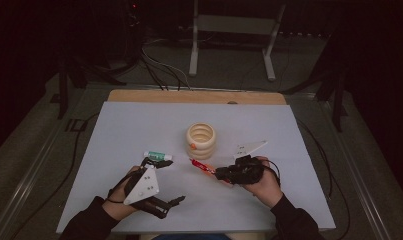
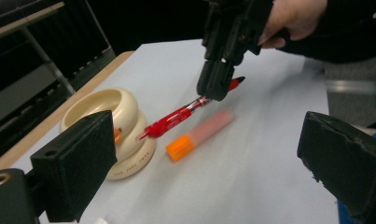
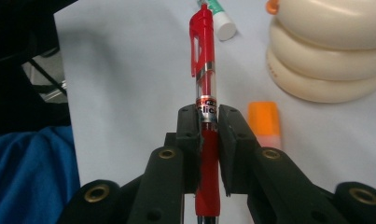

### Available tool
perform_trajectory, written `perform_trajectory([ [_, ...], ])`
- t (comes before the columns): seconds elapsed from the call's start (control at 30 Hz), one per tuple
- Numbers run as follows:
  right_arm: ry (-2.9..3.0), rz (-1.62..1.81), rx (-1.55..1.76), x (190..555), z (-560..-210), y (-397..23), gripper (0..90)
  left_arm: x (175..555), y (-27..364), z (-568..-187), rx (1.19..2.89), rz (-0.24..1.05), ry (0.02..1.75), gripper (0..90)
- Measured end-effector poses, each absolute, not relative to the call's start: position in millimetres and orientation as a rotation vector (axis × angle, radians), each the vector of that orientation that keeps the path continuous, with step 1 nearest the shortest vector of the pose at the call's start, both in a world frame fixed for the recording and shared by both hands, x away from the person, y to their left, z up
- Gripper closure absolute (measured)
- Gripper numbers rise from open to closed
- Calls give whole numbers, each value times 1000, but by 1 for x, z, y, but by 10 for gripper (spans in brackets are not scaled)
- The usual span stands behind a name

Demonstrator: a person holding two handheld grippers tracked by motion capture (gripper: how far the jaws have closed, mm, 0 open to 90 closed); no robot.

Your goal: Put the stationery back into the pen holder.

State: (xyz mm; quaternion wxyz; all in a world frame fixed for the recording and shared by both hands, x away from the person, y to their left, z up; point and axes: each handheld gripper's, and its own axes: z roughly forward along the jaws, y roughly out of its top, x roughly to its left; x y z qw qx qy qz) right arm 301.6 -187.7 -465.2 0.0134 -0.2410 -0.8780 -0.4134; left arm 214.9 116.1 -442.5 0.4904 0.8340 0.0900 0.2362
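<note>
Beside the ribbed cream holder (image 3: 325, 56), the right tool (image 3: 209, 135) clamps a glossy red pen (image 3: 205, 93) — left tool (image 2: 213, 154) gapes empty; the left gripper view shows an orange-capped marker (image 2: 199, 135).

The left hand (image 1: 123, 192) comes in from the bottom of the table and holds the left gripper (image 1: 164, 182). Its two black jaws stand far apart, with nothing between them. The right hand (image 1: 263, 181) holds the right gripper (image 1: 220, 173), which points left across the table. Its jaws are pressed tight together on a thin red pen (image 3: 205, 107). Both arms wear dark sleeves. In the dim high view, the right wrist seems to be bent a little.
</note>
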Motion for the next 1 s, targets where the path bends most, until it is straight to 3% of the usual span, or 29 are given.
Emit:
perform_trajectory([
  [0.2, -2722, -1276, -736, 302, -467, -181, 798, 213, 99, -452, 2130, 767, 144, 52],
  [0.6, -2694, -1246, -733, 303, -470, -168, 798, 206, 74, -471, 2227, 1129, -74, 168],
  [1.0, -2662, -1221, -762, 305, -473, -166, 798, 203, 55, -496, 2289, 1405, -248, 407],
])
